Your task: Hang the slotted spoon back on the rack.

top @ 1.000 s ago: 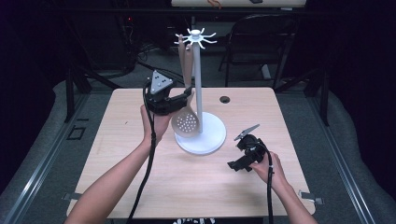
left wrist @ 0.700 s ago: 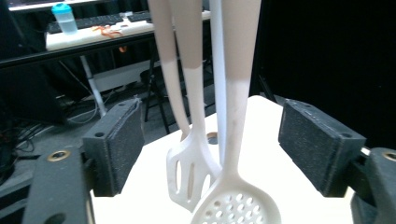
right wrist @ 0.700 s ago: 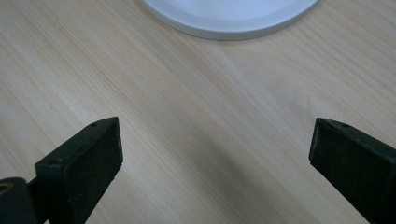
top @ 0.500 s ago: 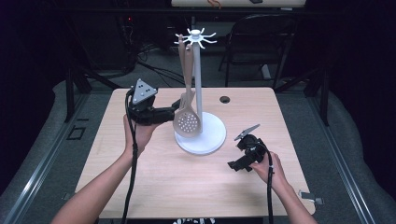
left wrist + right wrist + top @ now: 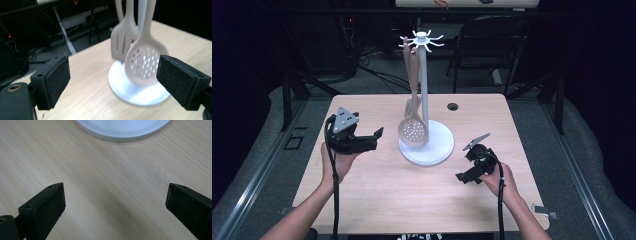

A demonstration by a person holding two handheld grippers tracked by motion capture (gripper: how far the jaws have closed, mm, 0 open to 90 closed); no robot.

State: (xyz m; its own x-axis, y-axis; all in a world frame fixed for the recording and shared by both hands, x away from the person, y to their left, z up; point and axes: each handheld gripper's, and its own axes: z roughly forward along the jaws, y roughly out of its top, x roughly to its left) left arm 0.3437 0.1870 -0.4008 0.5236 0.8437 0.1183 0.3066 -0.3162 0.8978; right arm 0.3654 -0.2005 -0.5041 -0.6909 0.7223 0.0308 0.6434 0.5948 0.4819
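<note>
Beige perforated skimmer [image 5: 413,131] hangs on white stand [image 5: 424,85]; both grippers' padded fingers apart, empty.

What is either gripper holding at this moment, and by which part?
Nothing. The left gripper has just been opening, and its jaws are empty, apart from the skimmer hanging on the stand. The right gripper is open over bare table.

The left gripper [image 5: 374,136] sits level in the person's upturned left hand [image 5: 338,162], its jaws just opened wide with nothing between them. The right gripper [image 5: 471,161] tilts downward, jaws spread apart and empty
</note>
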